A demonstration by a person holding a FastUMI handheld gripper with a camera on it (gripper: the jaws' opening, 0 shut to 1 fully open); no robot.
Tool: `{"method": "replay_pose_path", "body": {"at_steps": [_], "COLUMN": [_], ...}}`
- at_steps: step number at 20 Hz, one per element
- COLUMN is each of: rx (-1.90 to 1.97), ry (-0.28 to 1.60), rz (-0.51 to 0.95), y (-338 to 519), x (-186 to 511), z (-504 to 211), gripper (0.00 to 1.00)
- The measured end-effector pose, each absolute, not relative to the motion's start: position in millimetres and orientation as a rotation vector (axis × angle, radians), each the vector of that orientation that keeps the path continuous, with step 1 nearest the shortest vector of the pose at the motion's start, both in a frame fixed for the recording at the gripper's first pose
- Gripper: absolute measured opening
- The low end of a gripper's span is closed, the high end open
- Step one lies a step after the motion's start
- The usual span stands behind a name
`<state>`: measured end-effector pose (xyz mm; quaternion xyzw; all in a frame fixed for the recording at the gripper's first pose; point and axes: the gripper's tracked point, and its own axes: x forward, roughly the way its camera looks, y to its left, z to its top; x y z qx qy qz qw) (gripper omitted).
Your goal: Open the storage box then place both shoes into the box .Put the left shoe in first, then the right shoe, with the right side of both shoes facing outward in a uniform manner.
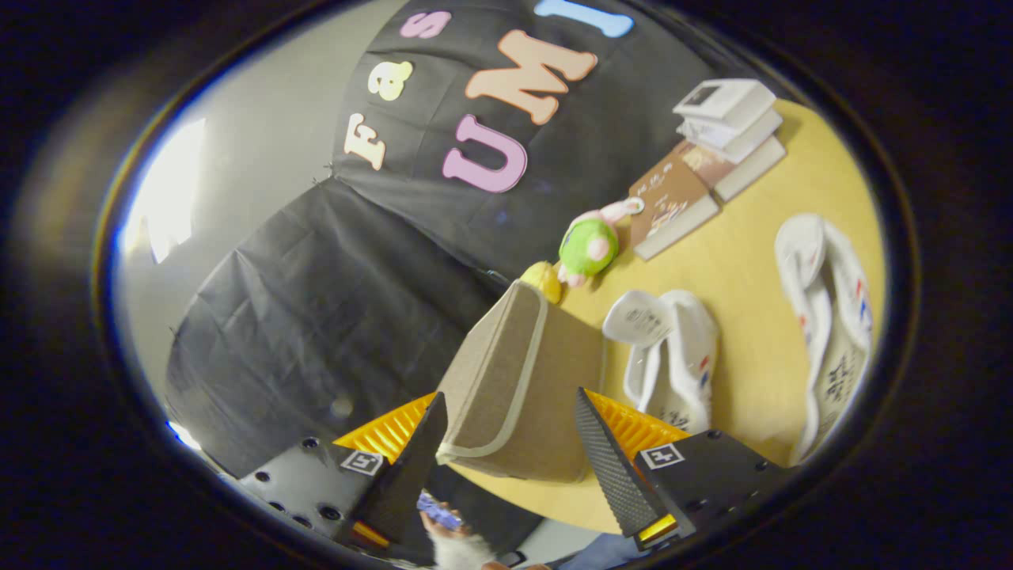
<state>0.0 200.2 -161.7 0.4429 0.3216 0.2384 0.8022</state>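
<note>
This is looking like a staged recording booth dressed up as a home corner, not a lived-in room. Black cloth (316, 317) is hanging as the wall across the middle and upper part of the frame, with a plain grey wall (261, 158) showing behind it at upper left. A yellow wooden table (752, 277) is carrying household props: a stack of books (712, 150) at upper right, a green and pink plush toy (589, 245) beside them, two white shoes (673, 356) and a fabric storage box (514, 380).
</note>
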Motion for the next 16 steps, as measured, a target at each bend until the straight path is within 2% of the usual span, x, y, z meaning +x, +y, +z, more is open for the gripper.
{"method": "replay_pose_path", "body": {"at_steps": [11,16], "rx": [1.188,1.272], "ry": [0.879,0.826], "rz": [0.559,0.588], "y": [257,261], "x": [-1,9], "z": [-199,-184], "gripper": [1.0,0.99]}}
